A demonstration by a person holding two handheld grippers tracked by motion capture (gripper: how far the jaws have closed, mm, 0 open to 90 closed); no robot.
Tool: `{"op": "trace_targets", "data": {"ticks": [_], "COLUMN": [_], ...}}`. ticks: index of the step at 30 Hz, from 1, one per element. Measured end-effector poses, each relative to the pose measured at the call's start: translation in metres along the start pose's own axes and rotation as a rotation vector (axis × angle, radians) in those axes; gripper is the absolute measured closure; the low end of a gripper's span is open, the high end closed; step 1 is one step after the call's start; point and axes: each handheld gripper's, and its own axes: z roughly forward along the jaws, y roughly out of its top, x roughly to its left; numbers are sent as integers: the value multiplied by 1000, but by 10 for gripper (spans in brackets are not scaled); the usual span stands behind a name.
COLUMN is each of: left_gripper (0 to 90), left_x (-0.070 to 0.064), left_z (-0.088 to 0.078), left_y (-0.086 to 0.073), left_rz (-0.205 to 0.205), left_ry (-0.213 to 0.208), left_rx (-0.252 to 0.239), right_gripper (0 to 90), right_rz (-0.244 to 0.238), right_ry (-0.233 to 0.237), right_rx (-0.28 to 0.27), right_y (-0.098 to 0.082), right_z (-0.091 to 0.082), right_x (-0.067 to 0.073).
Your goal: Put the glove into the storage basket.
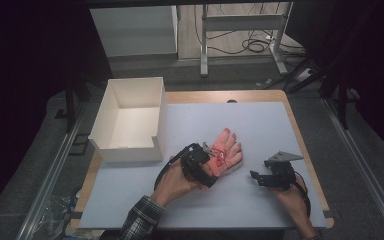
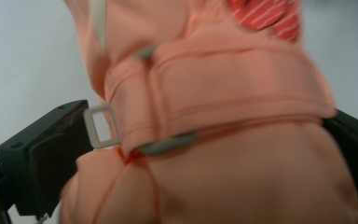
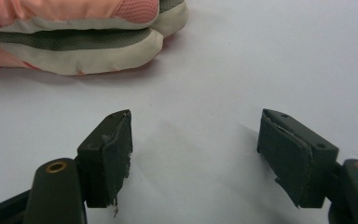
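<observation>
The peach glove [image 1: 226, 150] lies palm-down mid-table on the white mat [image 1: 260, 125], right of the white box [image 1: 130, 117]. It looks soft, light and floppy, so its strapped cuff [image 2: 223, 98] is the firmest hold. The left gripper [image 1: 206, 165] straddles that cuff, though I cannot tell if it pinches; the right gripper [image 3: 196, 154] stands spread and empty just beside.

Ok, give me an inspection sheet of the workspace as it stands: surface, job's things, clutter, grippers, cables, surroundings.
Surface: pale grey mat on a wooden table, bare around the work.
Job's things: pink fabric glove with a strap, lying flat, fingers pointing away; open white rectangular box to its left.
Clutter: nothing seen.
Grippers: left gripper with its jaws around the glove's cuff, grip unclear; right gripper open, off the glove.
Cables: black cable looping from the left gripper.
Surroundings: metal frame legs and floor cables behind the table.
</observation>
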Motion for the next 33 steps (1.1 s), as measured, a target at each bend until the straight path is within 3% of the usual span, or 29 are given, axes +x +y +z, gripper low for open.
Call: {"op": "trace_targets", "data": {"ticks": [9,14,20,26,33], "left_gripper": [69,232,401,436,452], "left_x": [7,9,13,18,18], "left_z": [17,13,7,4,-2], "left_y": [-10,-12,-12,-15,-12], "left_rz": [-24,-9,-38,-54,-49], "left_ry": [-68,-46,-83,-111,-107], "left_rx": [41,38,17,-12,-21], "right_gripper": [265,265,265,265,258], "right_rz": [3,4,2,10,0], "right_ry": [2,3,2,8,5], "right_rx": [-1,-1,-2,-5,-1], "right_y": [0,0,0,-1,0], "right_z": [0,0,0,0,0], "right_x": [0,0,0,-1,0]}}
